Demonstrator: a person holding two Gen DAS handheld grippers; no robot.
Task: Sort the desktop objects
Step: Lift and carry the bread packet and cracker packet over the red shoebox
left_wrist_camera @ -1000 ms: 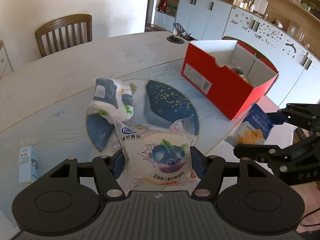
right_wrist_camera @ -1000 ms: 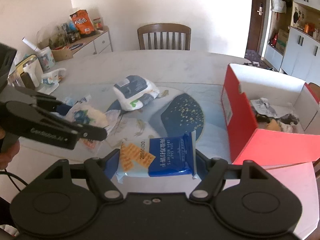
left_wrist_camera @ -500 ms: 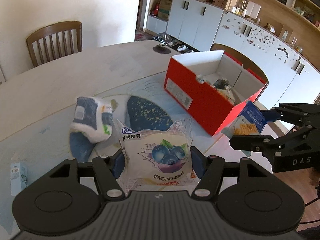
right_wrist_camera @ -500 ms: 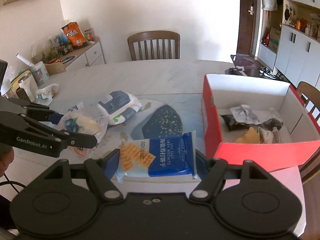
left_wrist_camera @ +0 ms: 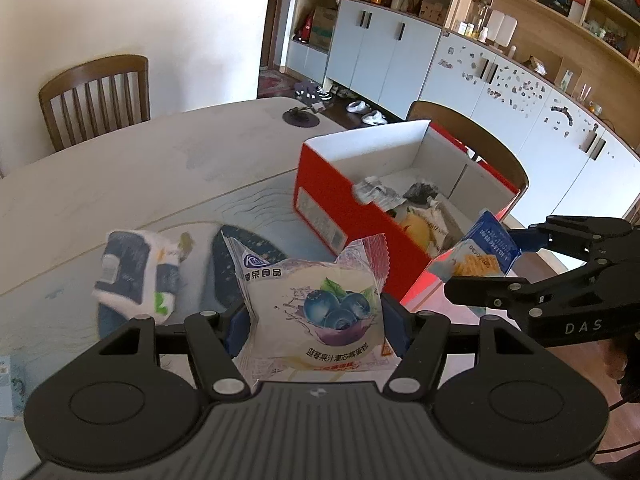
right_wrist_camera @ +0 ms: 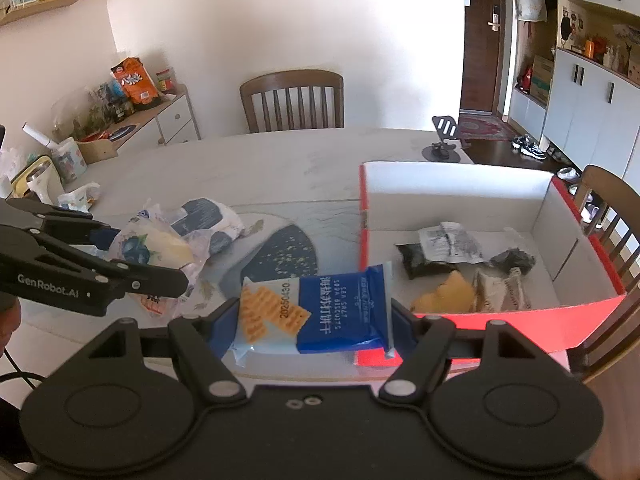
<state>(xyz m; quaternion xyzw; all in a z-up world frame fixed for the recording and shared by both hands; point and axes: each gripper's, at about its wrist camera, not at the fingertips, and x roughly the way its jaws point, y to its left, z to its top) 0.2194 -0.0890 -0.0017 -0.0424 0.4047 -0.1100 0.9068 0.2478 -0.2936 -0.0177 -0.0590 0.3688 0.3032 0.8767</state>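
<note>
My left gripper (left_wrist_camera: 316,320) is shut on a blueberry cake packet (left_wrist_camera: 316,312) and holds it above the table, left of the red box (left_wrist_camera: 340,208). My right gripper (right_wrist_camera: 310,320) is shut on a blue soda biscuit packet (right_wrist_camera: 316,312) at the near left corner of the red box (right_wrist_camera: 520,320). That box holds several wrappers (right_wrist_camera: 452,242). A white and navy tissue pack (left_wrist_camera: 136,272) lies on the table mat; it also shows in the right wrist view (right_wrist_camera: 212,216). Each gripper shows in the other's view, with the left gripper (right_wrist_camera: 120,264) and the right gripper (left_wrist_camera: 500,276) both holding packets.
A small light-blue carton (left_wrist_camera: 6,380) lies at the table's left edge. A black phone stand (right_wrist_camera: 442,142) sits at the far table edge. Wooden chairs (right_wrist_camera: 292,100) stand around the table. A side cabinet with snacks (right_wrist_camera: 132,92) is at the left.
Both grippers have risen and moved toward the red box, carrying their packets. The biscuit packet now hangs over the box's near corner.
</note>
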